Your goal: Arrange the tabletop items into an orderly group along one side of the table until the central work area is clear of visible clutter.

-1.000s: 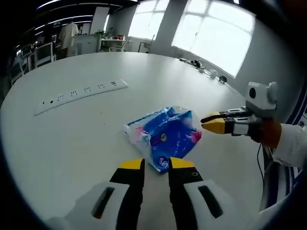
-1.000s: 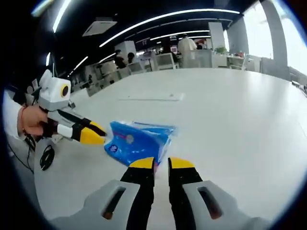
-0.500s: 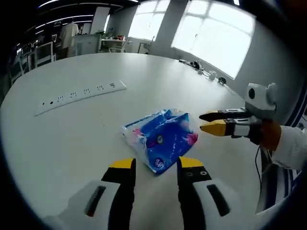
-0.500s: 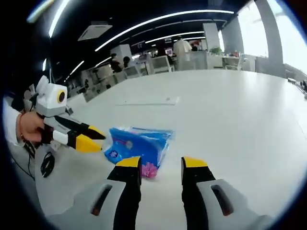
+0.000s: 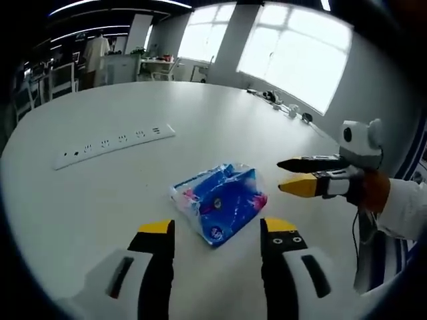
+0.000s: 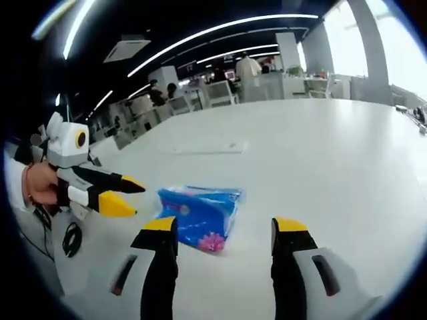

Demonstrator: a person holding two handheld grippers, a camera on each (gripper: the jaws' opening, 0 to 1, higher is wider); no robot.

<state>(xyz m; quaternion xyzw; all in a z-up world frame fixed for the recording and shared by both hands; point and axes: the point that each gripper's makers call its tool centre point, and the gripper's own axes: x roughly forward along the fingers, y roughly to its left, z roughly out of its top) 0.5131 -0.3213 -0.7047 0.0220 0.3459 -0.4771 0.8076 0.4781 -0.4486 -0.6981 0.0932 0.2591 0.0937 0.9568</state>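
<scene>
1. Left gripper view: the left gripper (image 5: 219, 230) rises from 6 o'clock with its yellow-tipped jaws spread wide apart and nothing between them.
2. The blue tissue pack (image 5: 218, 202) lies flat on the white table (image 5: 100, 193) just beyond the jaw tips, near the centre of the view, touching neither jaw.
3. The right gripper (image 5: 293, 175) enters from 3 o'clock, held by a hand (image 5: 373, 192). Its jaws stand apart, their tips just beside the pack's near corner but clear of it.
4. A white power strip (image 5: 115, 142) lies on the table at 10 o'clock, well apart from the pack.
5. Small items sit at the far table edge at 1 o'clock, too small to identify.
6. Right gripper view: the right gripper (image 6: 225, 223) rises from 6 o'clock, jaws wide apart and holding nothing.
7. The tissue pack (image 6: 199, 211) lies on the table (image 6: 333, 153) just beyond the jaw tips, closer to the 7 o'clock jaw.
8. The left gripper (image 6: 127, 195) enters from 9 o'clock, jaws apart, tips near the pack without contact.
9. The power strip (image 6: 208, 147) lies beyond the pack toward 12 o'clock.
</scene>
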